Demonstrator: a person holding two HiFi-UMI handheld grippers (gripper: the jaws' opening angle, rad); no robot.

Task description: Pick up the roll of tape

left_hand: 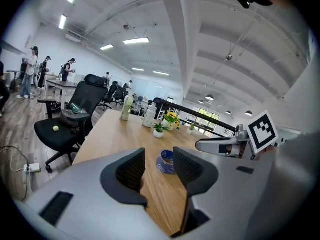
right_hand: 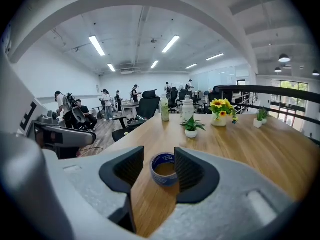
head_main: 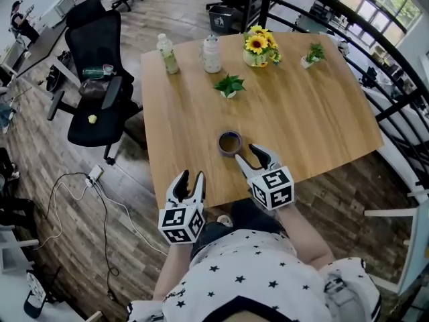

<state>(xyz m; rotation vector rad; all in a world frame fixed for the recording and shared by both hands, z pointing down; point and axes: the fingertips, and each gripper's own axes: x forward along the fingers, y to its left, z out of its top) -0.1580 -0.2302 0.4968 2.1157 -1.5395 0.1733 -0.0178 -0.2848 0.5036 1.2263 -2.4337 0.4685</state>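
Note:
The roll of tape (head_main: 229, 143), blue with a brown core, lies flat on the wooden table (head_main: 301, 113) near its front edge. My right gripper (head_main: 249, 158) hovers just behind it, open, its fingertips a short way from the roll. In the right gripper view the tape (right_hand: 164, 169) sits in line with the gap of the right gripper (right_hand: 158, 164), just beyond the tips. My left gripper (head_main: 191, 178) is open and empty at the table's front edge, left of the roll. In the left gripper view the tape (left_hand: 165, 162) shows through the gap of the left gripper (left_hand: 159, 159).
Two bottles (head_main: 167, 54) (head_main: 212, 54), a sunflower pot (head_main: 258, 47) and two small potted plants (head_main: 229, 86) (head_main: 312, 55) stand on the far half of the table. A black office chair (head_main: 97, 79) is to the left, cables (head_main: 100, 206) lie on the floor, and a railing (head_main: 402, 66) runs on the right.

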